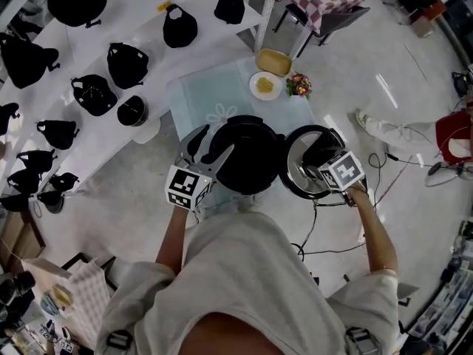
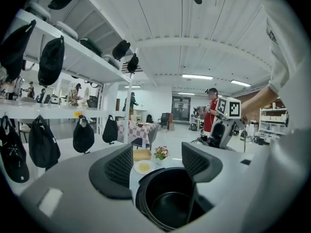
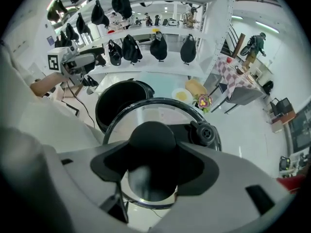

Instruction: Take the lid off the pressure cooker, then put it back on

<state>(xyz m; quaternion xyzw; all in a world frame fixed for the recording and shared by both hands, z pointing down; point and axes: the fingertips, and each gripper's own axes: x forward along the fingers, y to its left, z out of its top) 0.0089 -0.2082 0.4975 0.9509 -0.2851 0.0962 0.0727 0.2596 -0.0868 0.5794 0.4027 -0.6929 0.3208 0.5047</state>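
The black pressure cooker pot point(image 1: 247, 157) stands open on a small table, its dark inside showing in the left gripper view as the pot point(image 2: 170, 203). My right gripper point(image 1: 318, 159) holds the glass lid point(image 1: 293, 177) in the air just right of the pot, level with its rim or above. In the right gripper view the lid point(image 3: 160, 111) hangs below me, and both jaws are shut on its round black knob point(image 3: 151, 139). My left gripper point(image 1: 211, 151) stands open at the pot's left rim with nothing between its jaws point(image 2: 158, 166).
A pale blue cloth point(image 1: 214, 95) covers the table behind the pot, with a plate of yellow food point(image 1: 264, 86), a yellow tray point(image 1: 274, 61) and a small flower bunch point(image 1: 299, 85). White shelves with black bags point(image 1: 126, 63) run along the left. Cables point(image 1: 325, 228) lie on the floor at right.
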